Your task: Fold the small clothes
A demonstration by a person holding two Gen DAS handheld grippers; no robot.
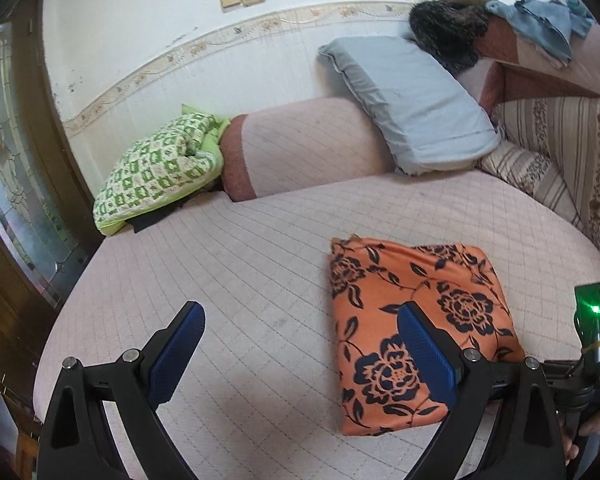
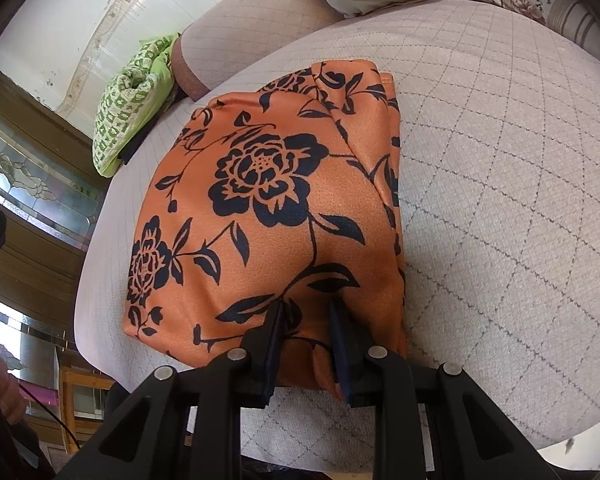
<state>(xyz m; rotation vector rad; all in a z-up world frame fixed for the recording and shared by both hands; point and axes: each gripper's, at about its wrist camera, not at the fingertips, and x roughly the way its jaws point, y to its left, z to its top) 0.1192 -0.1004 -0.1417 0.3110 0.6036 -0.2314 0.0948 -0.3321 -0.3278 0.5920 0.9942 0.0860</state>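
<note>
Right gripper (image 2: 306, 344), jaws nearly closed, is pinched on near edge of orange black-flowered folded garment (image 2: 268, 216); left gripper (image 1: 300, 352) is held spread, empty. Folding is judged nearly finished.

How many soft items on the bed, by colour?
Orange floral folded garment: 1
Green checked bundle: 1
Grey-blue pillow: 1
Striped floral cushion: 1
Total: 4
</note>
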